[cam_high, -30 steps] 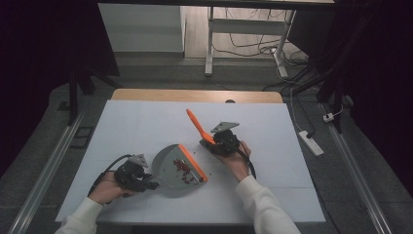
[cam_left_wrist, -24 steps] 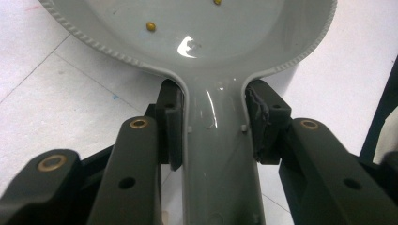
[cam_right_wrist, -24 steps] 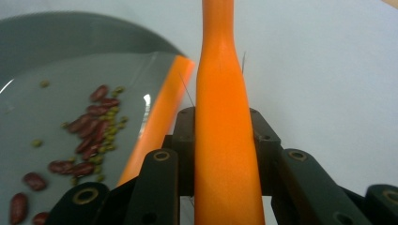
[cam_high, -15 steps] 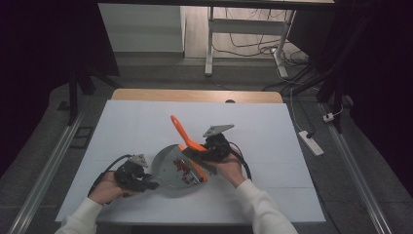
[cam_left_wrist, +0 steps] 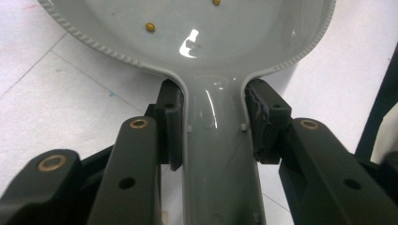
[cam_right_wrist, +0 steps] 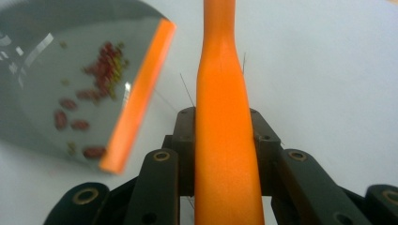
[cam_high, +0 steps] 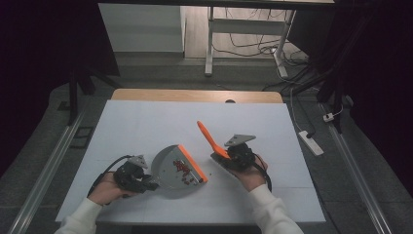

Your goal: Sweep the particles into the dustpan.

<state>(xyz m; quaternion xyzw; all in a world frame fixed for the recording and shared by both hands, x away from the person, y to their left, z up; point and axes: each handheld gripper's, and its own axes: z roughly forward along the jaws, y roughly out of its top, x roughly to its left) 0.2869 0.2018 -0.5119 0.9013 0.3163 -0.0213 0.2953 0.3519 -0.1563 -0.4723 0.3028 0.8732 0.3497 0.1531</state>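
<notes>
The bench (cam_high: 146,122) occupies the centre of the frame, with a pale white-grey top and a strip of bare wood (cam_high: 195,95) along its far edge. Grey floor (cam_high: 243,73) surrounds it; metal rails (cam_high: 53,161) run along the lower left and lower right, and a white power strip (cam_high: 310,142) lies on the floor at centre right, cables (cam_high: 253,46) trailing toward the upper centre. A white metal frame leg (cam_high: 210,39) stands at upper centre beside a pale panel (cam_high: 141,27), and the far left and right of the room are dark.
</notes>
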